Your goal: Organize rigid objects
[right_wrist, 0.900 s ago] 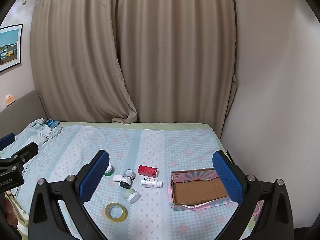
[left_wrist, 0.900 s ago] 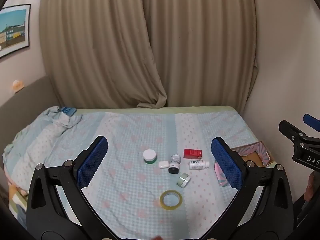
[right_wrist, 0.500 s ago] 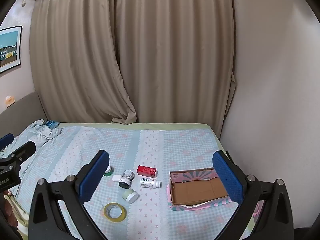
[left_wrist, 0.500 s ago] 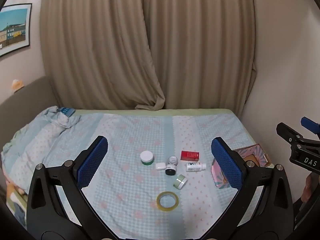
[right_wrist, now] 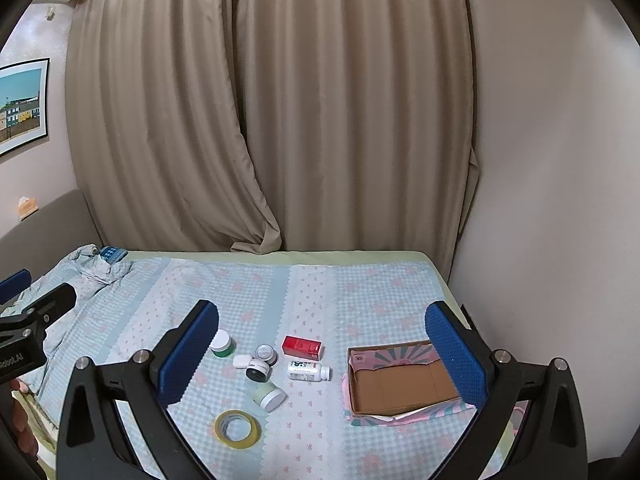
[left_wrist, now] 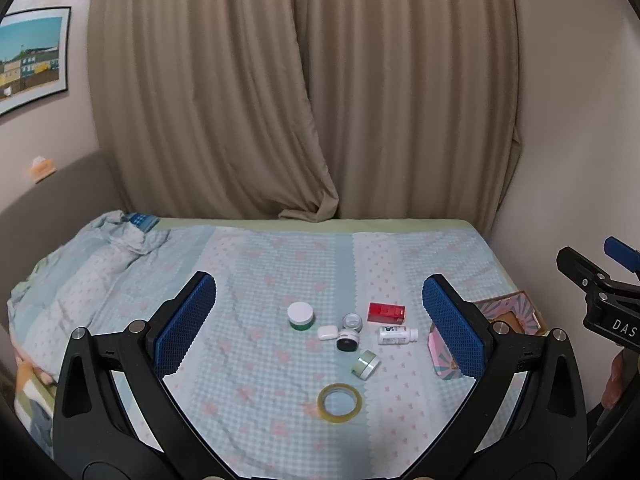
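Observation:
Small objects lie clustered on the bed: a red box, a white bottle on its side, a white-lidded green jar, a pale green jar, a silver-lidded jar, a black-and-white jar, a small white case and a yellow tape roll. An open cardboard box sits to their right. My left gripper and right gripper are open and empty, held above the bed.
The bed has a light blue patterned cover. A rumpled quilt with a blue item lies at the far left. Beige curtains hang behind. A wall bounds the bed's right side.
Both grippers have drawn back and up slightly, so the objects look a little smaller and farther away. Nothing on the bed has moved.

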The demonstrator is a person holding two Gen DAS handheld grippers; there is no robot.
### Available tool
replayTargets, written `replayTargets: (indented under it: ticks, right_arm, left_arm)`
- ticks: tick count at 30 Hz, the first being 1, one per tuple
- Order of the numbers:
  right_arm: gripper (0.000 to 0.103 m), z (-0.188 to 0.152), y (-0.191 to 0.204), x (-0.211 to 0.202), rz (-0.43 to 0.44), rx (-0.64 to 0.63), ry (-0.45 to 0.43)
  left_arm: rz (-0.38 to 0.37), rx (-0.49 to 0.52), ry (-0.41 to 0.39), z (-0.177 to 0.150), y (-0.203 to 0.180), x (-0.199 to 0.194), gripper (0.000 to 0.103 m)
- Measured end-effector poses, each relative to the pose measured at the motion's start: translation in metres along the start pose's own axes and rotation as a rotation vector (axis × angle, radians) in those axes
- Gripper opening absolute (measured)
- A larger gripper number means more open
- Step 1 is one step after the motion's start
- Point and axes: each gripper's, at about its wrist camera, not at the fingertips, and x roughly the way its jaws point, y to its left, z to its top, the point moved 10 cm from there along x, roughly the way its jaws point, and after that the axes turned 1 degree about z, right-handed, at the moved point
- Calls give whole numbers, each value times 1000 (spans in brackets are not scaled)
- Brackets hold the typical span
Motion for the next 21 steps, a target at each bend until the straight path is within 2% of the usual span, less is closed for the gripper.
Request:
replayTargets:
  ticks: [21]
  right_arm:
    - [103,-7,-2,4,19,4,-3]
  left_arm:
    - [8,-10,1,-5,-2,-2,103]
